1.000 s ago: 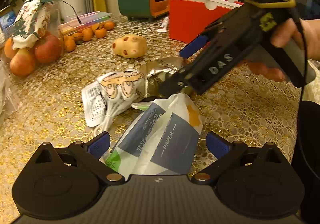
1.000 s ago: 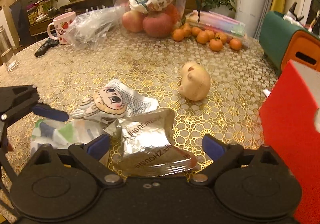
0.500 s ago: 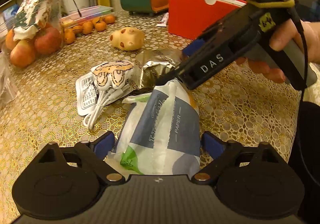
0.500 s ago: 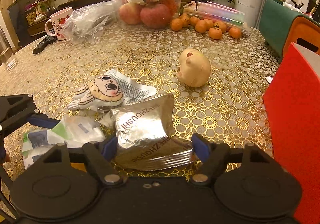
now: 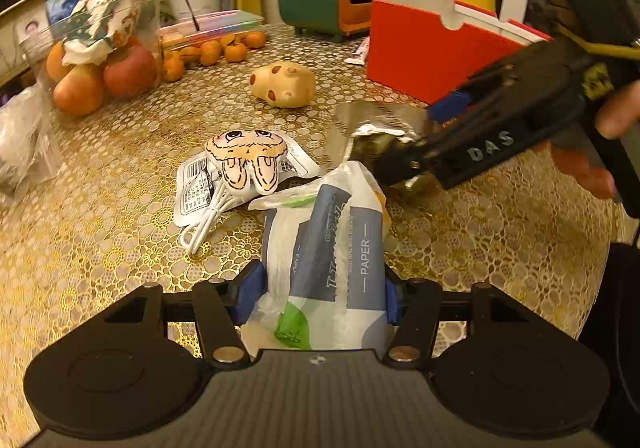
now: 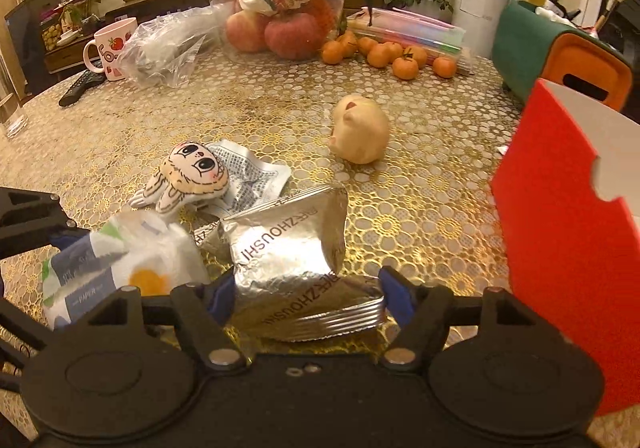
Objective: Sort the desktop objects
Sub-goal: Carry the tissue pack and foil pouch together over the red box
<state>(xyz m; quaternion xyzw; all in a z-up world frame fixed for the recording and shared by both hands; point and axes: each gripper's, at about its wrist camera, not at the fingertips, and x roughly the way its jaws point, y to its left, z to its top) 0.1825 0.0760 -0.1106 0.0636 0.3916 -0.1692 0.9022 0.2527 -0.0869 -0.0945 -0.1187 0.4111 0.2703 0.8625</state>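
My left gripper [image 5: 322, 294] is shut on a white-and-blue tissue paper pack [image 5: 332, 244], which also shows in the right wrist view [image 6: 116, 272]. My right gripper [image 6: 308, 294] is shut on a crumpled silver foil pouch [image 6: 288, 252], seen in the left wrist view [image 5: 376, 128] just beyond the tissue pack. A cartoon plush with a white cable [image 5: 244, 160] lies on a printed sachet to the left. A beige pig-like toy [image 6: 360, 130] sits farther back. An open red box [image 6: 568, 248] stands at the right.
A bag of apples [image 6: 288, 20], loose tangerines [image 6: 384, 56], a clear plastic bag [image 6: 168, 44], a strawberry mug [image 6: 108, 52] and a remote [image 6: 78, 86] crowd the far side of the gold-patterned table [image 6: 420, 216]. A green-orange tissue holder [image 5: 332, 2] stands behind the red box.
Both grippers have closed: the left onto the tissue pack, the right onto the foil pouch. Both tools have moved in over their items.
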